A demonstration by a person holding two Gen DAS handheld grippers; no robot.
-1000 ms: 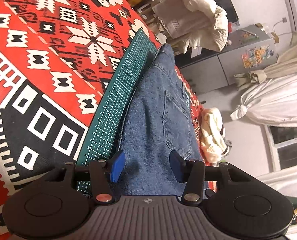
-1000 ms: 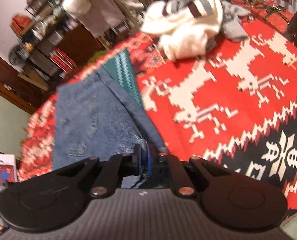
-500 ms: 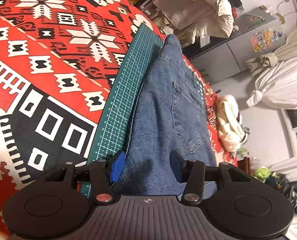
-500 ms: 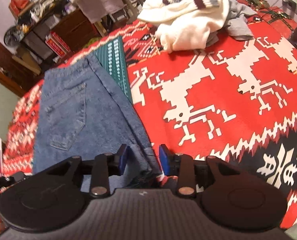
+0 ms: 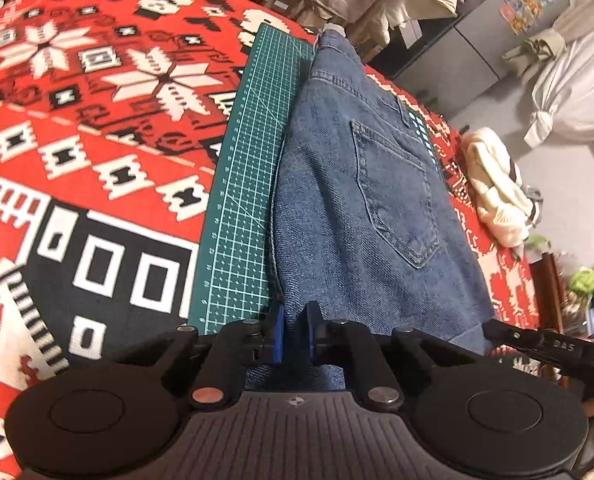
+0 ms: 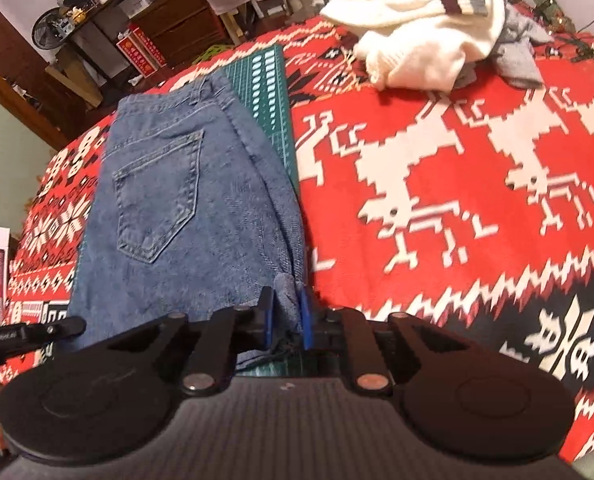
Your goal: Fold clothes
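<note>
Tools, left (image 5: 295, 334) and right (image 6: 284, 316), have just clamped the jeans' (image 5: 361, 200) near edge, apparently ready to fold.

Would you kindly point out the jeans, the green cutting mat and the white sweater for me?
jeans (image 5: 397, 200): left wrist view, on the back pocket.
green cutting mat (image 5: 249, 184): left wrist view, on its gridded middle.
white sweater (image 6: 417, 44): right wrist view, on the cream body.
</note>
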